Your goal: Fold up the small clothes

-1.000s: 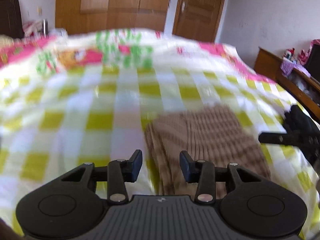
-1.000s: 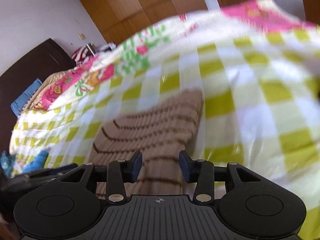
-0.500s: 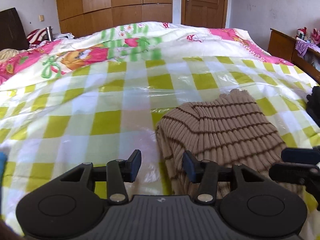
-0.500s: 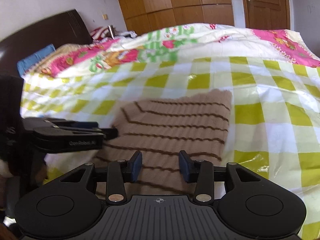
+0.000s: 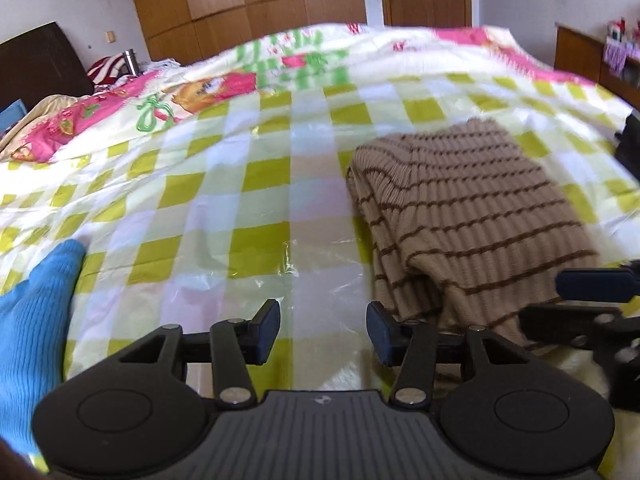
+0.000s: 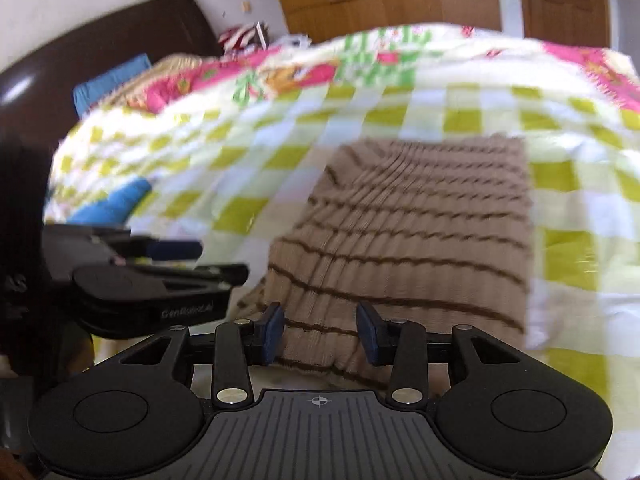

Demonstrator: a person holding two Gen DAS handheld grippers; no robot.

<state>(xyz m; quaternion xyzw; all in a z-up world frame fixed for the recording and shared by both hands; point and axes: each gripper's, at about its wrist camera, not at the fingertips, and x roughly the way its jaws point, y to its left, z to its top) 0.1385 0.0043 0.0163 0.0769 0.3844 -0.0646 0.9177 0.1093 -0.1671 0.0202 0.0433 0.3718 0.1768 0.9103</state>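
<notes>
A tan knit garment with dark brown stripes point(image 5: 468, 216) lies folded on the green-and-white checked bedcover point(image 5: 240, 216); it also shows in the right wrist view point(image 6: 416, 232). My left gripper point(image 5: 322, 330) is open and empty, over the cover just left of the garment's near edge. My right gripper point(image 6: 320, 330) is open and empty, just above the garment's near edge. The right gripper shows at the right edge of the left wrist view point(image 5: 592, 296). The left gripper shows at the left of the right wrist view point(image 6: 160, 280).
A blue knit garment point(image 5: 36, 320) lies at the near left of the bed, also in the right wrist view point(image 6: 116, 204). A pink and green quilt point(image 5: 224, 84) lies bunched at the back. A dark headboard point(image 6: 100, 44) stands far left, wooden wardrobes and a door behind.
Both grippers have shifted left and back. The striped garment now sits further right in the left view, and the blue garment has come into view. Both grippers stay open.
</notes>
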